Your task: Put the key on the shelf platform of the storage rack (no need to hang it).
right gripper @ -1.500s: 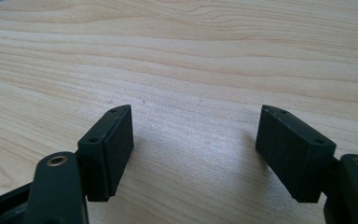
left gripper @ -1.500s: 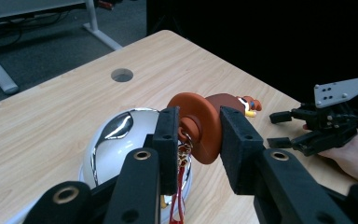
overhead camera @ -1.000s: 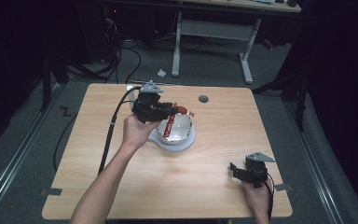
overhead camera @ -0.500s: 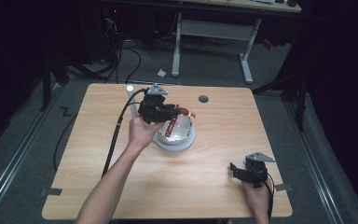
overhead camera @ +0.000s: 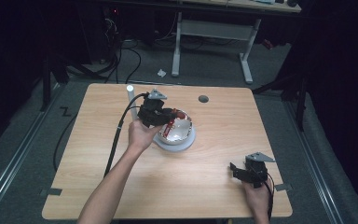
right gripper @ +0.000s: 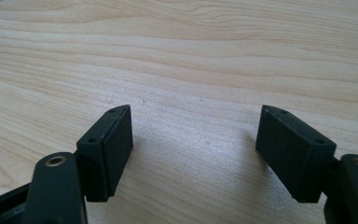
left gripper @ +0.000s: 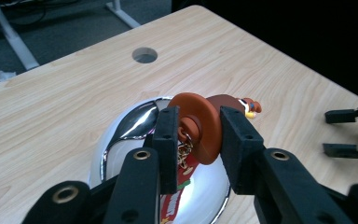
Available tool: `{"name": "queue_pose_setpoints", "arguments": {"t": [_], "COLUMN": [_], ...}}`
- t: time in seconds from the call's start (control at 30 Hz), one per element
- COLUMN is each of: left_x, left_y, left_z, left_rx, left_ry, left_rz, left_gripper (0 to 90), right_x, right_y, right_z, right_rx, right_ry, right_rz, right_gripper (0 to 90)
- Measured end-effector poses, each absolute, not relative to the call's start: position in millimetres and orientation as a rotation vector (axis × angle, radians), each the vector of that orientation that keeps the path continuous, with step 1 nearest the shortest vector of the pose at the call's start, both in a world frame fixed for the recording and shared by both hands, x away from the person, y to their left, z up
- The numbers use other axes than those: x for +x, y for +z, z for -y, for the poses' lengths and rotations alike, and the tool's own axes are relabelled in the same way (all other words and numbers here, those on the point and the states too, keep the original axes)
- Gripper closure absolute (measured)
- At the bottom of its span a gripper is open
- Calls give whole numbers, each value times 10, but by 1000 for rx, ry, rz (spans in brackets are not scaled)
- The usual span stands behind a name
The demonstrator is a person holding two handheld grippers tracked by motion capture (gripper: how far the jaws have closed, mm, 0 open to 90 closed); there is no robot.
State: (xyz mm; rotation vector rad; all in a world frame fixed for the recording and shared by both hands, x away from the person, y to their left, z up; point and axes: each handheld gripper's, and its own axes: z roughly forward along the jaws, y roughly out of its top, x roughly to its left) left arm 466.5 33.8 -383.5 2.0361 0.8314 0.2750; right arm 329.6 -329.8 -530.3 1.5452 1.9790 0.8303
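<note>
Fingers of the left gripper were closed on a brown toy figure, pinching its flat disc-shaped part edge-on above a shiny metal bowl. A small chain hung from the toy; it was probably a keychain, though detail was poor. It looked light and rigid, the disc a fair hold, the chain liable to swing. The bowl sat on a pale plate mid-desk. The right gripper rested wide open and empty, low over bare wood.
</note>
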Motion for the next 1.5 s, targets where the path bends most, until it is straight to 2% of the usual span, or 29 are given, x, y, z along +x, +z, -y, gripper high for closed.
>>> {"name": "queue_pose_setpoints", "arguments": {"t": [1.5], "left_x": [4764], "left_y": [-4312], "left_z": [-253], "left_rx": [2133], "left_ry": [326], "left_rz": [-942], "left_gripper": [691], "right_x": [3295], "right_y": [-5303], "right_z": [3298], "right_rx": [1545], "right_ry": [831], "right_rz": [-1979], "right_gripper": [274]}}
